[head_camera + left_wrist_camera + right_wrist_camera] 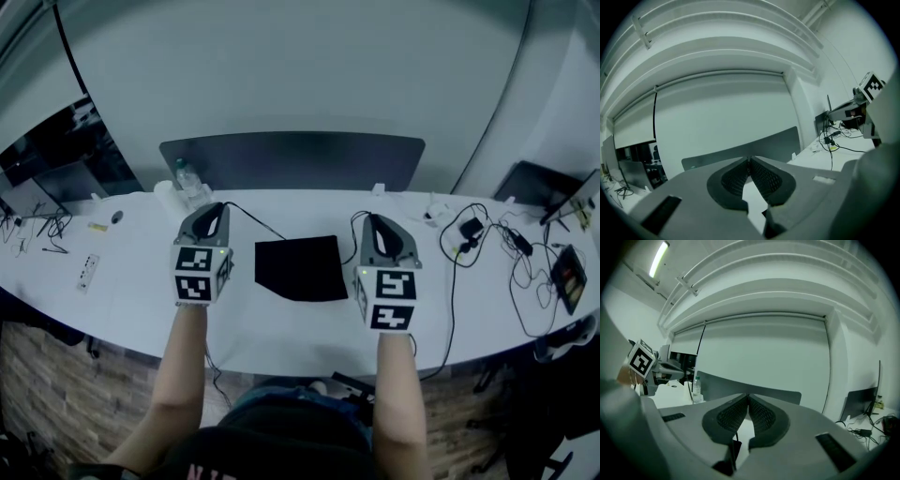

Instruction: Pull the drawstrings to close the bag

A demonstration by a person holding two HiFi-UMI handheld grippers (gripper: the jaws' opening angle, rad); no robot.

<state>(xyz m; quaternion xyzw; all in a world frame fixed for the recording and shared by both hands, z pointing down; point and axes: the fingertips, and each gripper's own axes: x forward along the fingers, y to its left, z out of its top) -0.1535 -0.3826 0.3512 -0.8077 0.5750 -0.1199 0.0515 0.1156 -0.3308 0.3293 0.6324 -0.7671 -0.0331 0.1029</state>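
Note:
A flat black drawstring bag [302, 268] lies on the white table [131, 300] between my two grippers. A thin black drawstring [255, 223] runs from the bag's upper left corner to the tip of my left gripper [217, 204]. A second drawstring [353, 234] loops from the bag's right side up to the tip of my right gripper [372, 217]. The left gripper [749, 159] has its ribbed pads together at the tips. The right gripper [749, 396] is shut the same way, with the dark cord [735, 446] hanging below its pads.
A grey divider panel [291, 155] stands along the table's far edge, with a water bottle [187, 178] at its left end. Tangled cables and adapters [487, 244] and a dark device [569, 277] lie at the right. A power strip [87, 272] lies at the left.

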